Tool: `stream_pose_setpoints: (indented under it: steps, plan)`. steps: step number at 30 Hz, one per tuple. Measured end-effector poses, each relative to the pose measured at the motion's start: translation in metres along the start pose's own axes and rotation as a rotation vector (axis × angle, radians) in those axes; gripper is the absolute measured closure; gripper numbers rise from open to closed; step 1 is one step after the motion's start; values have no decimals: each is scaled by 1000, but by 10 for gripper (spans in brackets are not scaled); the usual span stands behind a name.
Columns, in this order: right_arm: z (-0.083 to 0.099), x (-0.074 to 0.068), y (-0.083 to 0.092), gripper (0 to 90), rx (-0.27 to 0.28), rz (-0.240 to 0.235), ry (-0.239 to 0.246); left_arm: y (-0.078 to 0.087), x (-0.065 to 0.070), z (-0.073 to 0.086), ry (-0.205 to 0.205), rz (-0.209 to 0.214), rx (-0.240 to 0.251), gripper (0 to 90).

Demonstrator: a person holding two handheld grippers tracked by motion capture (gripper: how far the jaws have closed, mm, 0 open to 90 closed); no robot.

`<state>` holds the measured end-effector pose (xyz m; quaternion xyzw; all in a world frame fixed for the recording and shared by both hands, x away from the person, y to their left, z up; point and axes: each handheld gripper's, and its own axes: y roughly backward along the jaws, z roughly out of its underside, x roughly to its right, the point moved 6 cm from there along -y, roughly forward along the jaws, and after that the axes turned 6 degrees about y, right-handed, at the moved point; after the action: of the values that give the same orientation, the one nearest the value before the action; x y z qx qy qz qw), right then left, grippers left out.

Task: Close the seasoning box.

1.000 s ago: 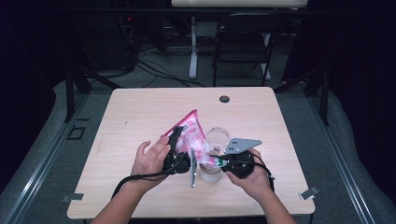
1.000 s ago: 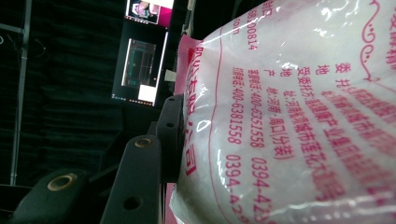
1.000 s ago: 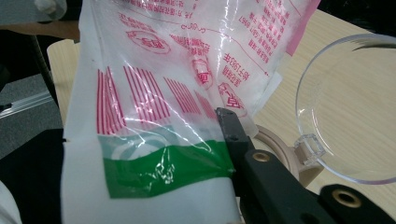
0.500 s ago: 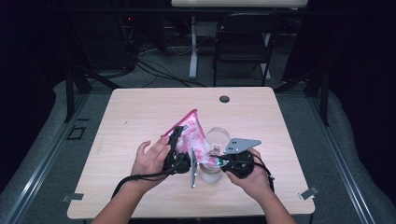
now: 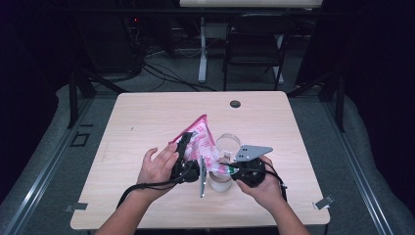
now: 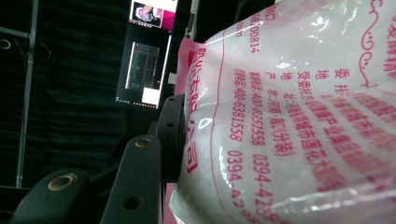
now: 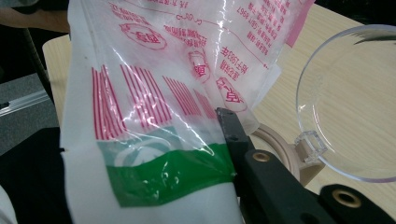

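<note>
A pink and white plastic bag (image 5: 201,138) of white grains is held over the table's middle, tilted, between both grippers. My left gripper (image 5: 189,147) is shut on the bag's bulging body (image 6: 289,126); one black jaw presses against its side. From the right, my right gripper (image 5: 220,169) is shut on the bag's flat green and white edge (image 7: 163,172). Just under the bag stands a clear jar (image 5: 220,180) with its round hinged lid (image 7: 355,102) swung open.
The wooden table (image 5: 147,117) has a black round grommet (image 5: 235,104) near its far edge. A dark chair (image 5: 254,49) and cables stand on the floor behind it. Cables trail from both grippers toward the near edge.
</note>
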<state>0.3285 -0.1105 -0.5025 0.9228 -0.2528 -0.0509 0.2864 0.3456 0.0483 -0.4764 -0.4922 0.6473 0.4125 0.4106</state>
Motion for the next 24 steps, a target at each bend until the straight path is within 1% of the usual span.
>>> stream_pose_setpoints:
  steps: [3, 4, 14, 24]
  plan:
    - [0, 0, 0, 900, 0, 0, -1, 0, 0, 0, 3, 3, -1, 638]
    - [0, 0, 0, 900, -1, 0, -1, 0, 0, 0, -3, -2, 2, 638]
    - [0, 1, 0, 900, -2, 2, -1, 1, -1, -1, -6, -10, 9, 638]
    - [1, 1, -1, 900, -2, 3, -5, 2, -1, -3, -17, -14, 15, 638]
